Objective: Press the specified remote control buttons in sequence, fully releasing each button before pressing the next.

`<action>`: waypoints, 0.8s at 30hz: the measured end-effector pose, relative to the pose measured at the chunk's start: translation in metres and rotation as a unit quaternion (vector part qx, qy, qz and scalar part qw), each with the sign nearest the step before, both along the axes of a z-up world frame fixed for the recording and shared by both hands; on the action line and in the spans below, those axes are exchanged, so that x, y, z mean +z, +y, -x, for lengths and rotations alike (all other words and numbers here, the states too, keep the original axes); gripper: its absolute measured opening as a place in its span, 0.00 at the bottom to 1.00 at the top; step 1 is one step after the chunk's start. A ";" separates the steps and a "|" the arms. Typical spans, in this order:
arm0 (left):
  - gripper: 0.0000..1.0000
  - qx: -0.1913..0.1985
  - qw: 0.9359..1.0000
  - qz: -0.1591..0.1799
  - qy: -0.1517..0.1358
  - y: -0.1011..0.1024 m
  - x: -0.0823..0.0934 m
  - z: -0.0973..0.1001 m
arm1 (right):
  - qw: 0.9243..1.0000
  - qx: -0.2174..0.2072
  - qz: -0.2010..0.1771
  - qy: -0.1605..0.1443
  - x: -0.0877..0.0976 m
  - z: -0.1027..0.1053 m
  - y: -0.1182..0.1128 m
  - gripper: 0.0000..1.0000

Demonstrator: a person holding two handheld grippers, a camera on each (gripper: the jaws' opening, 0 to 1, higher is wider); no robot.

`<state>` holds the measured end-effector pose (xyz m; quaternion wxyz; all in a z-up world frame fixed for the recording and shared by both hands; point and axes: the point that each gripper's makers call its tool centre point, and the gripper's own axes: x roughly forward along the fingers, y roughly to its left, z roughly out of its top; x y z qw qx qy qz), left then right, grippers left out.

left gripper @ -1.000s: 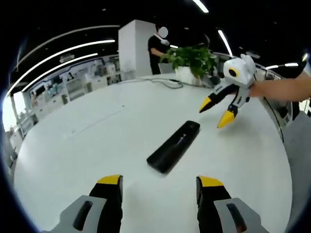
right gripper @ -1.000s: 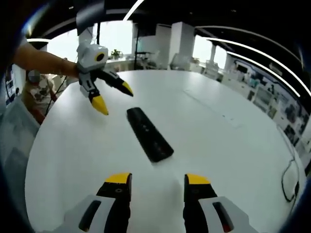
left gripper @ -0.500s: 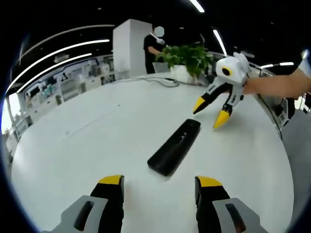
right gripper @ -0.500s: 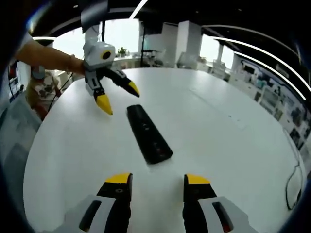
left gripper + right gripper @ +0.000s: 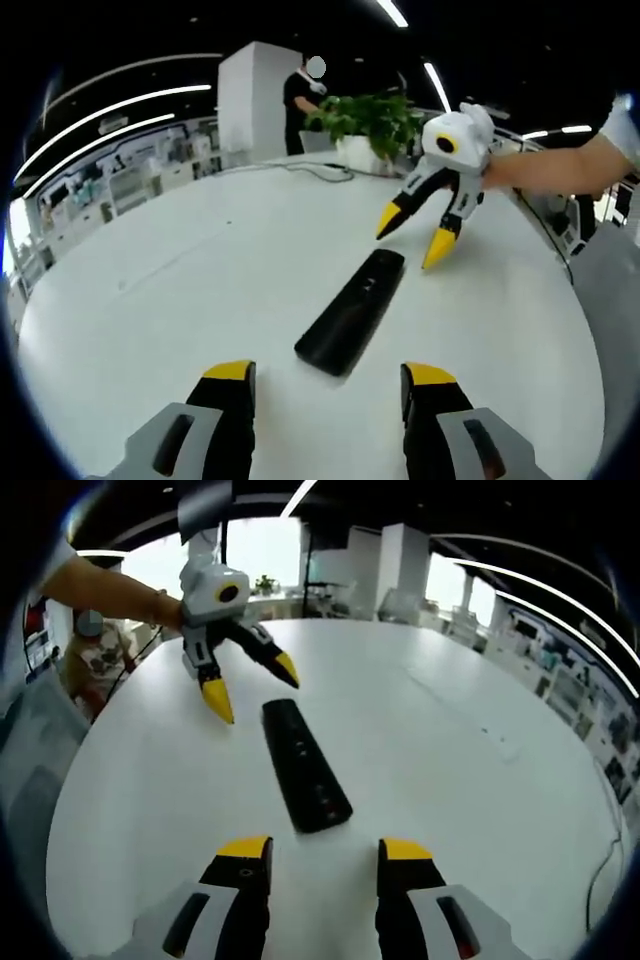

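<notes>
A black remote (image 5: pixel 352 311) lies on the round white worktop (image 5: pixel 180 300); a potted plant (image 5: pixel 368 122) sits at 12 o'clock in the left gripper view. Both the left tongs (image 5: pixel 330 385) and the right tongs (image 5: pixel 322 862) gape wide, holding nothing.

a black remote (image 5: pixel 350 311) lies on the white table (image 5: pixel 180 300).

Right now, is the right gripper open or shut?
Open: the right gripper shows its jaws spread apart, holding nothing, short of the remote.

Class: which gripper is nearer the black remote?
Cannot tell; about equal. Left gripper hovers off one end of the remote, right gripper off the opposite end, neither touching.
</notes>
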<state>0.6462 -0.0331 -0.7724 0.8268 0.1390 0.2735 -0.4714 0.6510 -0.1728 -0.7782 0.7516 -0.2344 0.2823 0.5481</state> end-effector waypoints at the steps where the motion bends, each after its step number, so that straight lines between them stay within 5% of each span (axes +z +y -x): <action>1: 0.60 -0.005 1.000 -0.001 0.001 -0.001 -0.001 0.001 | 1.000 0.003 0.000 0.001 0.000 0.000 0.001 0.39; 24: 0.57 -0.043 0.999 -0.005 0.012 -0.017 -0.005 -0.002 | 0.998 0.067 0.015 0.000 0.002 -0.008 0.023 0.34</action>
